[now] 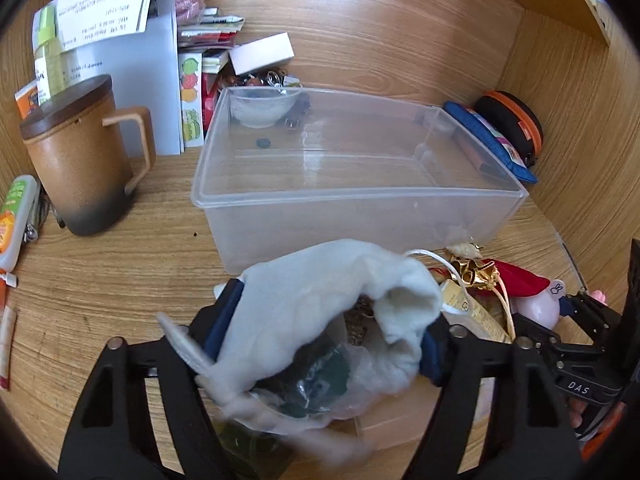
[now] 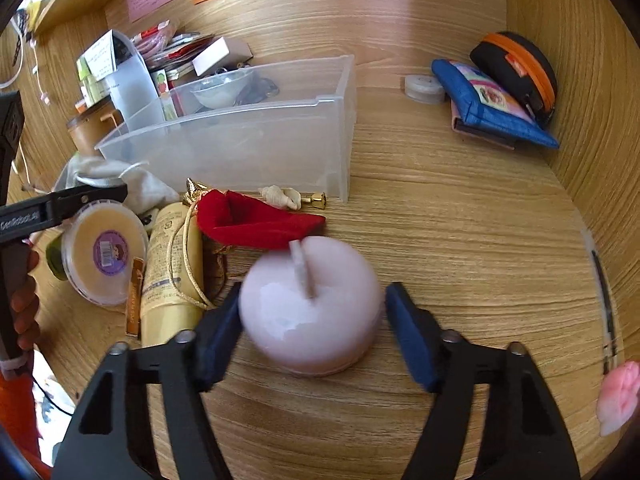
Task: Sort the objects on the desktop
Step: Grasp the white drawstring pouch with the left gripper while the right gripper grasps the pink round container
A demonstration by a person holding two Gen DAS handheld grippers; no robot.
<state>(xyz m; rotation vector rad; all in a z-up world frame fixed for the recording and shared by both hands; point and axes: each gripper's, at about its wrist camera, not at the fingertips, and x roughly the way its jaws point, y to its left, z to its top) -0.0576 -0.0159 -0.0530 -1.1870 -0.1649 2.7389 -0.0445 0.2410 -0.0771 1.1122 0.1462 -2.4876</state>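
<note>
The sorting looks barely begun, judging by the clear plastic bin (image 1: 356, 184); inside it only a small dark speck shows, and the little glass bowl (image 1: 262, 110) seen through its far wall seems to stand behind the bin, though I cannot be sure; most of the clutter lies on the desk (image 2: 460, 208) in front of the bin. The left gripper (image 1: 328, 344) is clamped on a white cloth pouch (image 1: 320, 300), holding it just in front of the bin's near wall; the right gripper (image 2: 316, 332) is spread wide around a pink round candle (image 2: 312, 308), one pad touching or nearly touching it and the other clear, so nothing is gripped yet. Left to sort, in front of the bin: a red pouch (image 2: 256, 220), a yellow tube (image 2: 172, 272), a round lidded tub (image 2: 106, 252); right of the bin, a blue pouch (image 2: 492, 108) and a black case (image 2: 516, 68).
</note>
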